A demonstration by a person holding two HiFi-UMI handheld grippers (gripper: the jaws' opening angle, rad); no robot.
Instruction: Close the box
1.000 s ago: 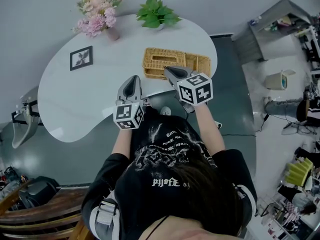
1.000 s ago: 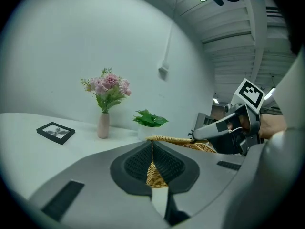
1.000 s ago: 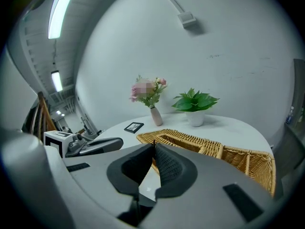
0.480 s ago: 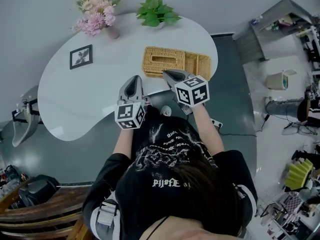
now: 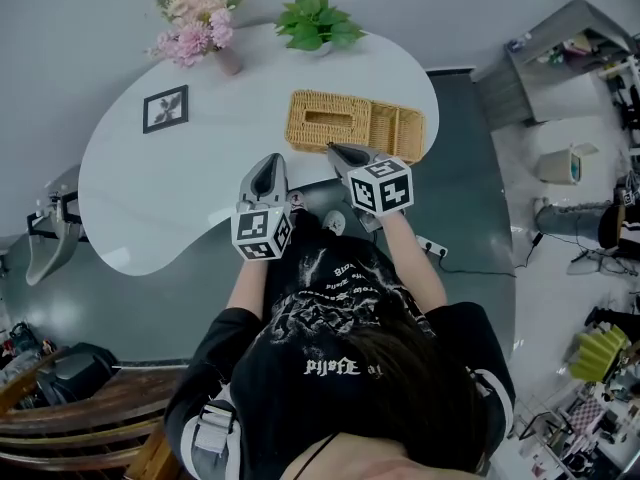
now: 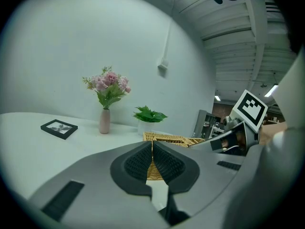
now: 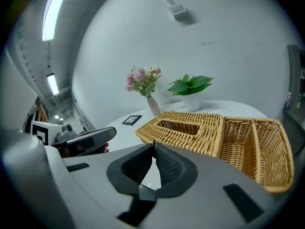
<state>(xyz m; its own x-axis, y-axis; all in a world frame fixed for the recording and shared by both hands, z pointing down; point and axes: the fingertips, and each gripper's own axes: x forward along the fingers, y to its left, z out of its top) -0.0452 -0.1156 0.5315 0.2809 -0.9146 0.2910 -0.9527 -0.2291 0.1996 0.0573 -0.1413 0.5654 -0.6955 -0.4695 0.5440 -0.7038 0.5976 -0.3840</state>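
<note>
The wicker box (image 5: 355, 125) is sitting toward the far right of the white table (image 5: 140, 198), just beyond the two grippers. Its slotted lid (image 7: 188, 128) is appearing to lie flat over the wider left section already, while the two narrow compartments (image 7: 259, 147) at its right end are standing open, with no cover for them showing anywhere. Being woven cane, it is probably weighing very little and flexing slightly under pressure. A hard push is therefore risking sliding the whole box across the smooth tabletop instead of seating anything. The rough weave is offering good grip, and the lid's outer rim or the edge of its rectangular slot is looking like the best place to pinch or press down. The left gripper (image 5: 268, 160) is hovering over the table's near edge with its jaws pressed together on nothing. The right gripper (image 5: 334, 149) is hanging just short of the box's near side, its jaws likewise closed together and empty.
</note>
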